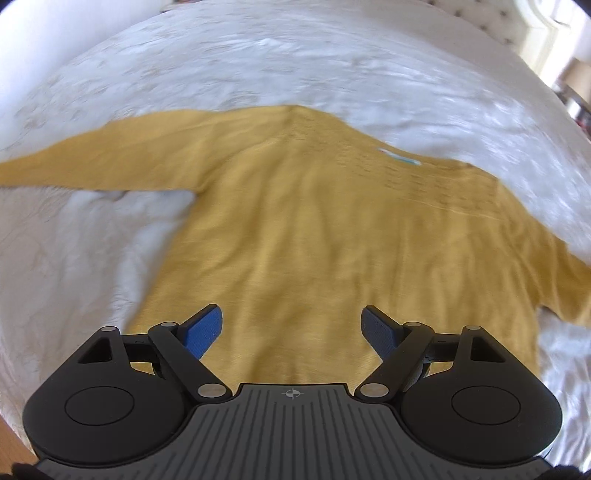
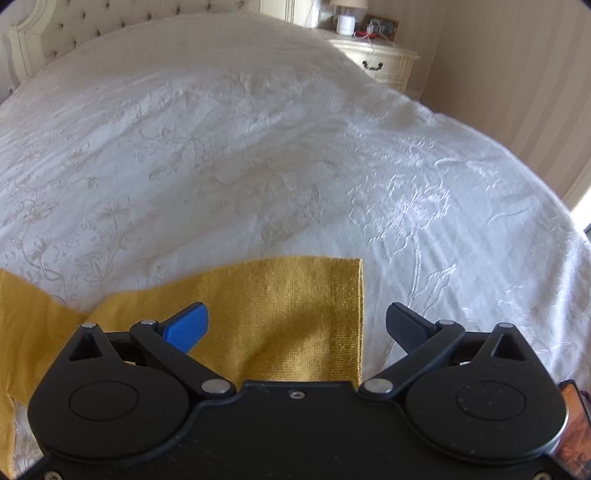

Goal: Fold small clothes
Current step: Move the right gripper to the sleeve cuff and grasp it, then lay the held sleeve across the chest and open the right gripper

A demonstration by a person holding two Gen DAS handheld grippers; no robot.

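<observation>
A mustard-yellow long-sleeved sweater (image 1: 314, 221) lies spread flat on the white bedspread (image 1: 221, 66), both sleeves stretched out sideways, a small label at its neck (image 1: 399, 156). My left gripper (image 1: 291, 325) is open and empty, hovering over the sweater's lower body near the hem. In the right wrist view, my right gripper (image 2: 297, 321) is open and empty above the cuff end of one sleeve (image 2: 295, 314), whose ribbed cuff edge (image 2: 349, 317) lies between the fingers. The left wrist view is blurred.
The embroidered white bedspread (image 2: 258, 147) covers the whole bed. A tufted headboard (image 2: 74, 26) stands at the back. A cream nightstand (image 2: 380, 62) with a lamp and small items sits at the far right, by a striped wall.
</observation>
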